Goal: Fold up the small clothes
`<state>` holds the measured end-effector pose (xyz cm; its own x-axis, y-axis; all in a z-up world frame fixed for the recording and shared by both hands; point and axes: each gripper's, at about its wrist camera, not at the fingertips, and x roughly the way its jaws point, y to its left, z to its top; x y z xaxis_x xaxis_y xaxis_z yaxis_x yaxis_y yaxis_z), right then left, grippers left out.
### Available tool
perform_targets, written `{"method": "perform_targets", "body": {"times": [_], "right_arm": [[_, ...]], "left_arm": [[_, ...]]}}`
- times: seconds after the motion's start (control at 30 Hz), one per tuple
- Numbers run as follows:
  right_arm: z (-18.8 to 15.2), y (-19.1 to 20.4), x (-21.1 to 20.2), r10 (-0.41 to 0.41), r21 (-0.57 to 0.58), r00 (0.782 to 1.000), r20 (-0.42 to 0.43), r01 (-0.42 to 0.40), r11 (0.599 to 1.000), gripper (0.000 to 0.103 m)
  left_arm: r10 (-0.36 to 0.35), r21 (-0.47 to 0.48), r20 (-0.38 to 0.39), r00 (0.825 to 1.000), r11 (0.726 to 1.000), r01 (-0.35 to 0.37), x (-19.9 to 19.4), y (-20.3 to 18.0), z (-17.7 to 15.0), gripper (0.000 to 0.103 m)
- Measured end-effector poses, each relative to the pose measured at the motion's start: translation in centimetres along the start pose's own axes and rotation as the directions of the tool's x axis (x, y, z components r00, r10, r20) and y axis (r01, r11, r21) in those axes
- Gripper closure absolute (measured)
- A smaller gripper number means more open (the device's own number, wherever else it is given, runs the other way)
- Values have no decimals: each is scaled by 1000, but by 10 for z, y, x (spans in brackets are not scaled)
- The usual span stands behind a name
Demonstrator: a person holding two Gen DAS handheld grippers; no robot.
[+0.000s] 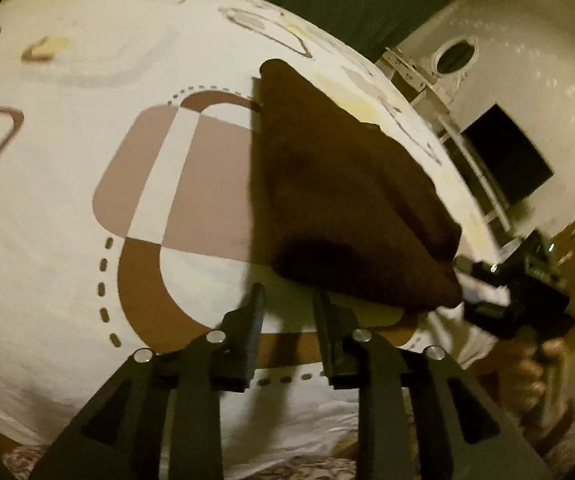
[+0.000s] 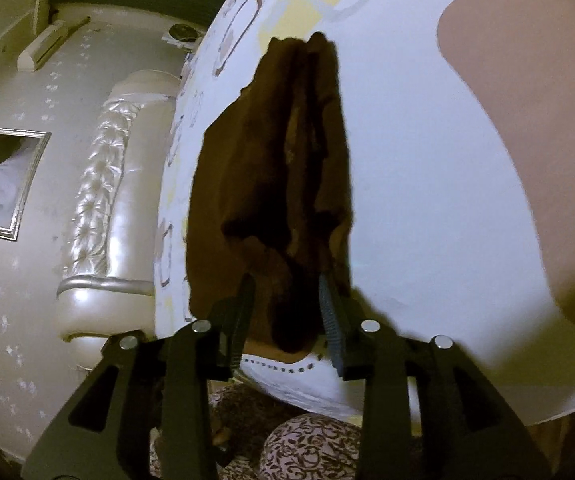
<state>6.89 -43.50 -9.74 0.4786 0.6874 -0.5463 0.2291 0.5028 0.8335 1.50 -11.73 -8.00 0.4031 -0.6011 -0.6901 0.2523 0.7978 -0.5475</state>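
Note:
A dark brown small garment (image 1: 339, 196) lies on the white patterned bedsheet (image 1: 67, 220), folded into a rough triangle. My left gripper (image 1: 289, 300) is open just in front of its near edge, with nothing between the fingers. The right gripper shows at the garment's right corner in the left wrist view (image 1: 463, 276). In the right wrist view the garment (image 2: 279, 168) hangs bunched ahead, and its near end drops between the fingers of my right gripper (image 2: 287, 288). The jaws stand apart around the cloth; whether they clamp it does not show.
The bed carries a white sheet (image 2: 427, 160) with brown and beige shapes. A padded cream headboard (image 2: 103, 184) and a wall with a framed picture (image 2: 3, 184) lie to the left in the right wrist view. A person's hand (image 1: 535, 372) holds the right gripper.

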Motion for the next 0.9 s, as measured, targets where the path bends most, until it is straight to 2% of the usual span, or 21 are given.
{"method": "perform_targets", "body": {"times": [0.1, 0.23, 0.33, 0.37, 0.4, 0.43, 0.47, 0.53, 0.6, 0.67, 0.77, 0.8, 0.87, 0.9], "right_arm": [[-2, 4, 5, 18, -5, 1000, -3, -18, 1000, 68], [-4, 10, 7, 21, -15, 1000, -4, -21, 1000, 64], [-4, 9, 4, 14, -9, 1000, 1, -14, 1000, 63], [-4, 7, 2, 13, -3, 1000, 7, -13, 1000, 63], [-3, 6, 0, 15, 3, 1000, 9, -15, 1000, 62], [-2, 4, 1, 25, 14, 1000, 8, -26, 1000, 60], [-1, 3, 1, 36, 19, 999, 1, -36, 999, 53], [0, 3, 9, 42, 19, 999, -22, -41, 999, 52], [3, 1, 14, 29, 12, 999, -28, -29, 1000, 51], [5, -1, 26, 40, 28, 999, -36, -39, 999, 51], [7, -3, 35, 58, 31, 998, -27, -57, 998, 53], [7, -2, 37, 53, 27, 998, -27, -52, 998, 56], [8, -1, 42, 35, 13, 999, -34, -35, 999, 79], [8, -1, 44, 30, 11, 999, -41, -30, 1000, 83]], "left_arm": [[-41, -16, -8, 999, 999, 41, 2, -1, 3, 71], [-134, -112, -4, 991, 985, 133, -1, 5, 4, 71], [-229, -144, -1, 973, 963, 227, -11, 12, 4, 71], [-282, -157, -5, 959, 948, 278, -14, 15, 5, 69], [-307, -168, -5, 952, 938, 302, -15, 19, 7, 64], [-311, -180, 2, 950, 935, 306, -17, 22, 9, 60], [-293, -194, 19, 956, 937, 291, -19, 28, 12, 55], [-275, -228, 35, 961, 934, 276, -18, 37, 18, 53], [-293, -273, 26, 956, 918, 289, -8, 44, 25, 50], [-278, -269, 4, 960, 925, 269, 1, 42, 28, 50], [-238, -188, -29, 971, 955, 228, 18, 24, 37, 50], [-229, -168, -38, 973, 961, 220, 18, 23, 40, 56], [-210, -130, -75, 975, 971, 200, 28, 13, 44, 81], [-179, -116, -91, 980, 979, 168, 32, 9, 46, 84]]}}
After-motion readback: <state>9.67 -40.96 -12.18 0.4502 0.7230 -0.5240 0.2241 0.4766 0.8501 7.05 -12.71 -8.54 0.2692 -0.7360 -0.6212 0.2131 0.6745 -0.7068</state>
